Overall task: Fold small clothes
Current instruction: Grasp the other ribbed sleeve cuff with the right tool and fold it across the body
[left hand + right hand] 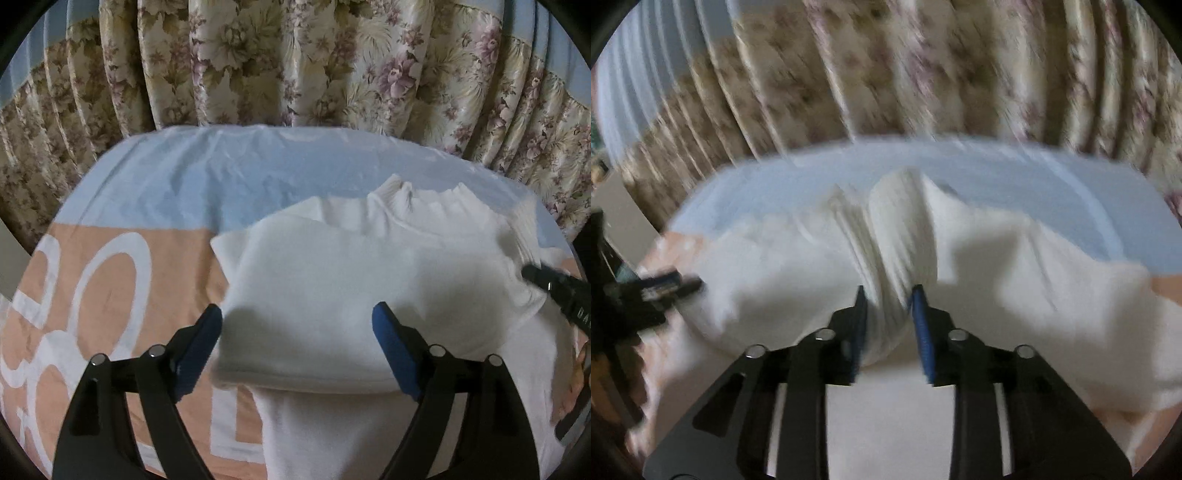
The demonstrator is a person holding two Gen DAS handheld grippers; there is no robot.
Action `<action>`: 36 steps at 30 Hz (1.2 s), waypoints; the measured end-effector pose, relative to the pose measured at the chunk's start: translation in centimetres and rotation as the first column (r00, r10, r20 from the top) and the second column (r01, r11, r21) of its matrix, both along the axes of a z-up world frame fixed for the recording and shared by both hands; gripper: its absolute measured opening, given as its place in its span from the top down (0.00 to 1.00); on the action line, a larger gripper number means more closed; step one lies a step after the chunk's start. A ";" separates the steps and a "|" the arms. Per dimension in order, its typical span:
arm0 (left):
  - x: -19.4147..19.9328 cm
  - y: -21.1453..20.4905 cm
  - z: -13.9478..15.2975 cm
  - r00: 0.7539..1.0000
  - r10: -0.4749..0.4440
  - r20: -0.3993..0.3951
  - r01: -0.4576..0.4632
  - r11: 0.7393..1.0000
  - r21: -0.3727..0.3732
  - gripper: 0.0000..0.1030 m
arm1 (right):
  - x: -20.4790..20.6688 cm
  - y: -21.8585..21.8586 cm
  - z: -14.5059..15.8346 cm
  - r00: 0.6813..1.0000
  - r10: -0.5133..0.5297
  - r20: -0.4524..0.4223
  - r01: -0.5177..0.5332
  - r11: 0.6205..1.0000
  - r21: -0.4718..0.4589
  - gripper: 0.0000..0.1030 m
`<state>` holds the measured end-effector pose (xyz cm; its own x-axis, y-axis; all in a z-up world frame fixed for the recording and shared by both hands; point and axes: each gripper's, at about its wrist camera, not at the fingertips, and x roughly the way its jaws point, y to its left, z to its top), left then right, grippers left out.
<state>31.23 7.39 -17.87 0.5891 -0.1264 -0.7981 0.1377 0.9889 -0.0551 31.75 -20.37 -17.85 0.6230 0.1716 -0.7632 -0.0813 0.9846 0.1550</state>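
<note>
Your left gripper (pixel 297 332) spread wide over white garment (pixel 332 280), fingers either side of folded edge, gripping nothing. Your right gripper (pixel 888 295) pinches ribbed bunch of same garment (view blurred). Garment lies partly folded on peach-and-blue sheet (pixel 122 206); floral curtain (pixel 295 62) behind.

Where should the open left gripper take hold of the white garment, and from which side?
Grip the near folded edge of the white garment. It lies as a thick, rounded lip facing the left gripper, between its open fingers, so coming in low from the near side looks best. The right gripper already pinches the ribbed part on the far right.
</note>
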 end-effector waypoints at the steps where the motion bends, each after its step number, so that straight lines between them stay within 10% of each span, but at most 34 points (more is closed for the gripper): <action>1: 0.2 -0.1 -0.3 1.000 -0.005 -0.013 0.005 1.000 0.015 0.19 | -0.2 -0.8 -0.4 0.999 -0.003 -0.032 0.003 1.000 -0.019 0.57; 6: 0.5 -0.2 -0.1 0.999 -0.042 -0.010 0.042 0.996 0.077 0.18 | -1.9 -4.4 1.4 0.998 -0.026 -0.048 0.021 0.995 -0.096 0.31; 11: 1.9 -1.1 -1.5 0.993 -0.108 -0.045 0.116 0.972 0.207 0.18 | 0.4 -4.7 1.6 0.988 -0.030 -0.155 0.007 0.989 -0.150 0.29; 18: 3.1 -1.0 -1.8 0.990 -0.126 -0.070 0.139 0.963 0.232 0.18 | 2.2 -2.3 -0.5 0.967 0.027 -0.255 -0.090 0.967 -0.240 0.83; 25: 3.5 -0.6 -1.0 0.990 -0.137 -0.038 0.142 0.951 0.274 0.18 | 1.0 -1.9 1.8 0.999 -0.005 -0.044 -0.015 0.896 -0.444 0.84; 36: 3.3 -1.0 -0.8 0.992 -0.126 -0.027 0.128 0.941 0.314 0.17 | 1.2 -6.6 0.7 0.988 -0.127 -0.090 0.091 0.941 -0.325 0.65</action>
